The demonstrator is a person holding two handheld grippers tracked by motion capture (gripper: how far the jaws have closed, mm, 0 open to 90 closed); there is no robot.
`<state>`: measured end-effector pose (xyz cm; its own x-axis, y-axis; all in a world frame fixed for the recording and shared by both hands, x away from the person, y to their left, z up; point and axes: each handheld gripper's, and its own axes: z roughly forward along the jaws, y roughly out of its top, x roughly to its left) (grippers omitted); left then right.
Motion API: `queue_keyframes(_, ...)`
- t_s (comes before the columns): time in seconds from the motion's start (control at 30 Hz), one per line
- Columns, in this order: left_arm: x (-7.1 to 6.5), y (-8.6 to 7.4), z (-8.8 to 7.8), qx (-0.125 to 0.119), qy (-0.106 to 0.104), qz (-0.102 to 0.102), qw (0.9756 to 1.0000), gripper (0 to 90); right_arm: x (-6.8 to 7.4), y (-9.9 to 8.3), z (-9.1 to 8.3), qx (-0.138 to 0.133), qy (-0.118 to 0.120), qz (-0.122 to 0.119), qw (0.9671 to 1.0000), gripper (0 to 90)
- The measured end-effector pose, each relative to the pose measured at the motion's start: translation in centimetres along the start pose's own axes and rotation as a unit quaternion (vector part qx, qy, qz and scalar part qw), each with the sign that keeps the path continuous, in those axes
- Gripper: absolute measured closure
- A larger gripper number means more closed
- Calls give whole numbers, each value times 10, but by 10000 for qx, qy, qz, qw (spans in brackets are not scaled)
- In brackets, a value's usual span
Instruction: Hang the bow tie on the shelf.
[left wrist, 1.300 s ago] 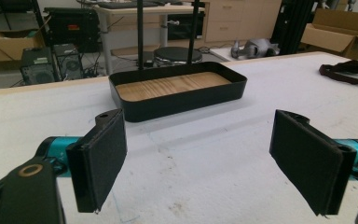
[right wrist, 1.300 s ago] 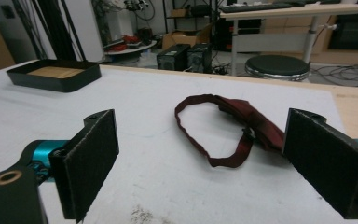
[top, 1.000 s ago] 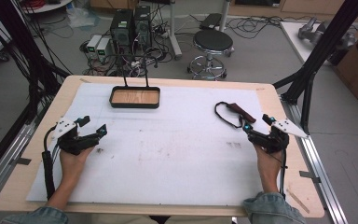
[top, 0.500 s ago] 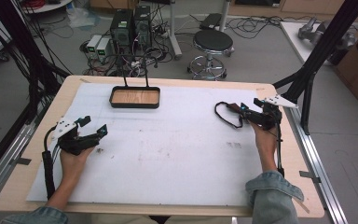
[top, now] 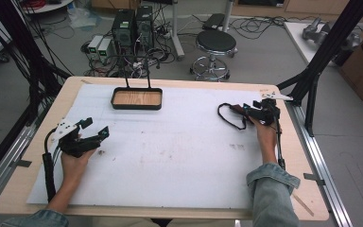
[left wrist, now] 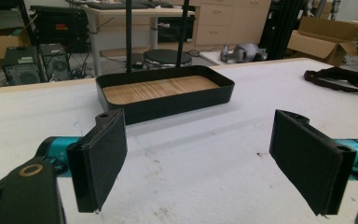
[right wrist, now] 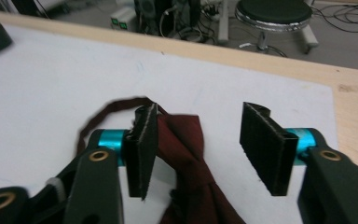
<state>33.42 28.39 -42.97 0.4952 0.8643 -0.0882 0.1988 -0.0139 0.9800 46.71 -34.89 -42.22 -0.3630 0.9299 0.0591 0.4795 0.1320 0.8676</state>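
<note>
1. A wooden table (top: 283,198) takes up most of the floor space in front of me, with a white sheet (top: 170,156) spread over nearly all of its top.
2. A black tray (top: 137,99) with a wood-grain floor sits at the far edge of the sheet, left of centre; in the left gripper view it lies straight ahead, beyond the jaws, with two thin black posts rising behind it.
3. The left gripper (top: 96,128) rests low on the near left part of the sheet, held in the person's left hand (top: 73,158). Its jaws stand wide apart with only bare sheet between them.
4. The right gripper (top: 246,109) is out at the far right of the sheet, held by the right hand (top: 266,131). Its jaws are spread apart too.
5. A dark red bow tie (right wrist: 186,158) lies on the sheet between those right jaws, touching the left pad in the right gripper view and clear of the other.
6. Its thin dark strap (top: 227,116) loops out across the sheet toward the middle.
</note>
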Motion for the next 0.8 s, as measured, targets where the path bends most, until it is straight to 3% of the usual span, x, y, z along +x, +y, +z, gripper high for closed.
queue_keyframes(0.2, 0, 0, 0, 2, -18, -10, 10000, 194, -7, -7, 9, 220, -8, -34, 9998, 566)
queue_keyframes(0.53, 0, 0, -1, -22, -9, -32, 10000, 195, -9, -13, 17, 521, 141, -84, 9985, 648)
queue_keyframes(0.67, 0, 0, -1, -20, -11, -35, 10000, 195, -12, -17, 19, 667, 261, 50, 9974, 672)
queue_keyframes(0.8, 0, 0, -1, -18, -10, -40, 10000, 196, -10, -16, 20, 743, 329, -36, 9967, 726)
